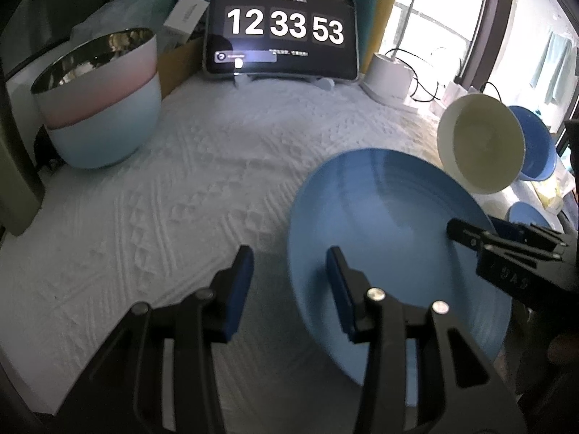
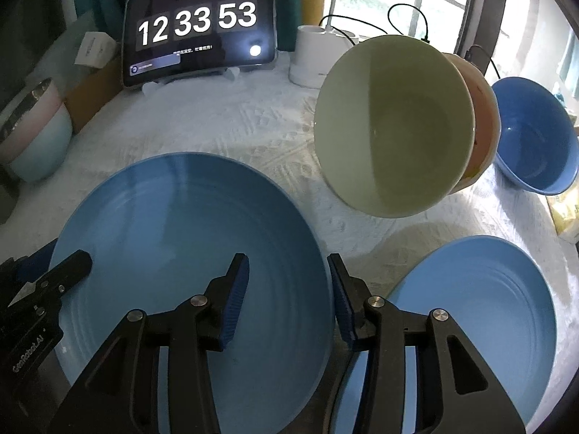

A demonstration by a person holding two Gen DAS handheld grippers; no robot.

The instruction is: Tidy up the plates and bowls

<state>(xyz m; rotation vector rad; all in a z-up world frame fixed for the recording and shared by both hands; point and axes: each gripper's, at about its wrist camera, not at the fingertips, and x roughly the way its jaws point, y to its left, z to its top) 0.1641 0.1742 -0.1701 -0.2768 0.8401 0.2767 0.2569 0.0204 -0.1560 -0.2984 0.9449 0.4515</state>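
Both grippers straddle big blue plate (image 2: pixel 188 238) rim: left gripper (image 1: pixel 289 282) fingers apart, right gripper (image 2: pixel 289 282) fingers apart. Second plate (image 2: pixel 481 307) unstacked at worktop near edge; green bowl (image 2: pixel 394 126), blue bowl (image 2: pixel 535 137) loose.

Big plate (image 2: pixel 188 253) sits at 6 o'clock, second plate (image 2: pixel 477 311) at 4, nested tilted bowls (image 2: pixel 394 126) at 2, tablet (image 2: pixel 199 29) at 11.

Daylight floods in from the window (image 2: pixel 383 3) at upper right, blowing it out white. Fisheye bending darkens the corners; the tablet screen (image 1: pixel 282 29) glows, slightly soft
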